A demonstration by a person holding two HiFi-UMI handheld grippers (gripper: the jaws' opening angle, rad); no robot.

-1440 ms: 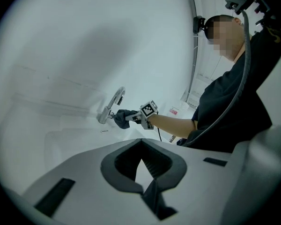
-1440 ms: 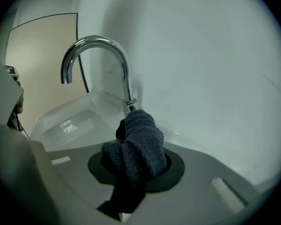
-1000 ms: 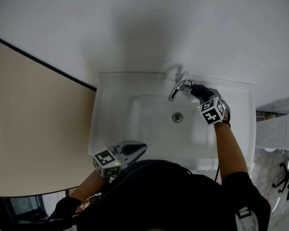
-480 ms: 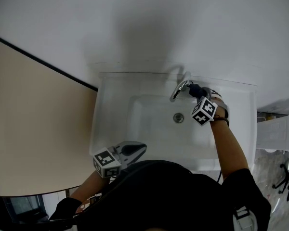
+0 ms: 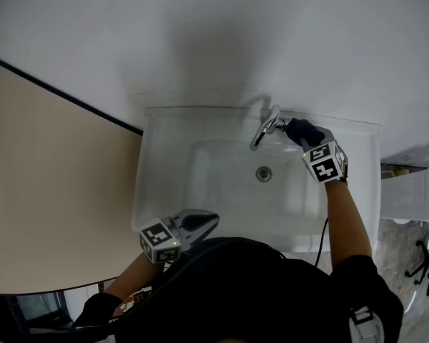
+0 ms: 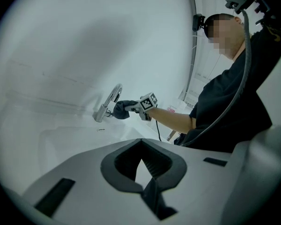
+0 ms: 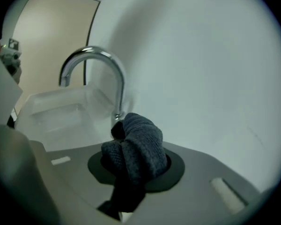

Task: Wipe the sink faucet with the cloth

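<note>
The chrome faucet arches over the back rim of the white sink. My right gripper is shut on a dark blue cloth, which is pressed at the right side of the faucet's base. In the right gripper view the bunched cloth covers the foot of the faucet. My left gripper hangs at the sink's front edge, shut and holding nothing. From the left gripper view the faucet and cloth show far off.
A drain sits mid-basin. A beige panel stands left of the sink, and a white crate to its right. White wall rises right behind the faucet. A cable trails from my right arm.
My right gripper slid the cloth left toward the spout half a second ago, then came back right to the faucet's base. The left gripper has stayed put.
</note>
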